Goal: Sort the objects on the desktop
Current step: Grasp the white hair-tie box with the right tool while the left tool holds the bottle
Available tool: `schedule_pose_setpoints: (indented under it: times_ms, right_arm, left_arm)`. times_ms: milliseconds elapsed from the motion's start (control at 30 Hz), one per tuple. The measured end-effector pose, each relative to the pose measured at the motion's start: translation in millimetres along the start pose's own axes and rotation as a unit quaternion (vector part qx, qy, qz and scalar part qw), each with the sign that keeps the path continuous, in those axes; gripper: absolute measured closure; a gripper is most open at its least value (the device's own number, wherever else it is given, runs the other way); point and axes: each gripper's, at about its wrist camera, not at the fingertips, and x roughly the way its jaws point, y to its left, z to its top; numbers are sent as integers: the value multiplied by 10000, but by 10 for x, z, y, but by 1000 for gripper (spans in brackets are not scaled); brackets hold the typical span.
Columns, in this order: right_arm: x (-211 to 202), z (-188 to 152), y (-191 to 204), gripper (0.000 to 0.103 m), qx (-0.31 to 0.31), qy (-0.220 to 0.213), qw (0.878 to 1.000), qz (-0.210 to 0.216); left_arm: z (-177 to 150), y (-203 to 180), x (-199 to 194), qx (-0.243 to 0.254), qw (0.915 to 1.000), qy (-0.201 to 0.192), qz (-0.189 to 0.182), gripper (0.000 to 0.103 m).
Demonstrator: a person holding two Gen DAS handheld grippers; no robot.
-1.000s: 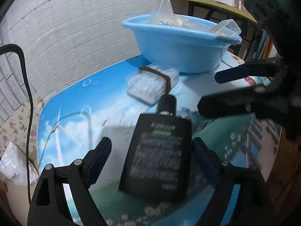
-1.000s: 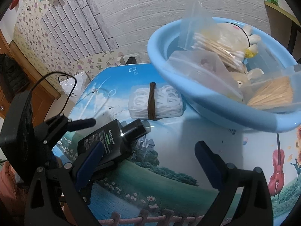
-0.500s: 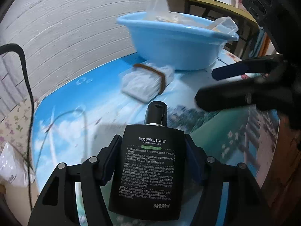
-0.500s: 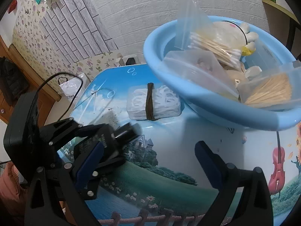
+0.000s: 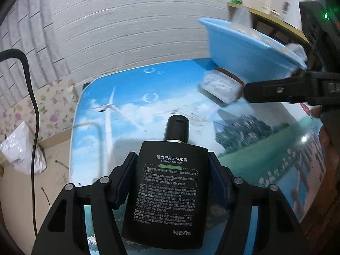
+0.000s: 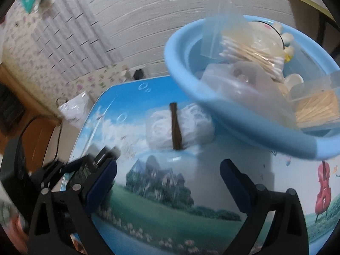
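Observation:
A flat black lotion bottle (image 5: 167, 191) with a round black cap sits between the fingers of my left gripper (image 5: 172, 170), which is shut on its two sides above the table. In the right wrist view the same bottle (image 6: 85, 167) shows at the far left, blurred. My right gripper (image 6: 167, 178) stands open over the table with nothing between its fingers. One of its fingers (image 5: 276, 91) crosses the right side of the left wrist view. A clear pack of white items with a brown band (image 6: 191, 125) lies beside a light blue basin (image 6: 244, 127) filled with bagged cotton swabs and boxes.
The table (image 5: 138, 97) carries a printed landscape cover and ends at a rounded left edge. Beyond that edge hangs a black cable (image 5: 31, 97), and a white plastic bag (image 5: 19, 148) lies on the floor. A white panelled wall stands behind.
My left gripper closed on the black bottle and lifted it off the table, then swung left so the basin slid to the right of its view. The right gripper stayed open and shifted slightly.

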Motion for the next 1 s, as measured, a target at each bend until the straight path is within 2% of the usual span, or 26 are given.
schedule_pose_setpoints:
  times_ms: [100, 233, 367, 500, 600, 633, 1000]
  right_arm:
    - [150, 42, 3, 4, 267, 69, 9988, -403]
    - [258, 74, 14, 4, 482, 84, 9964, -687]
    - [371, 131, 27, 3, 526, 95, 9944, -909]
    - [496, 199, 94, 3, 218, 156, 9924, -1201]
    - [498, 219, 124, 5, 118, 120, 9930, -1166]
    - [485, 223, 138, 16, 64, 82, 9933, -1153]
    - [249, 12, 47, 17, -331, 127, 9962, -791]
  left_arm:
    - [109, 77, 78, -144, 9998, -12, 108, 39]
    - [126, 92, 105, -191, 9998, -53, 97, 38]
    - [109, 102, 103, -236, 9997, -97, 34, 38]
    - [117, 144, 83, -296, 9995, -133, 22, 38]
    - [127, 151, 87, -327, 9994, -139, 42, 38]
    - [128, 146, 93, -321, 9994, -134, 58, 38]
    - [126, 57, 84, -408, 9987, 2, 303, 38]
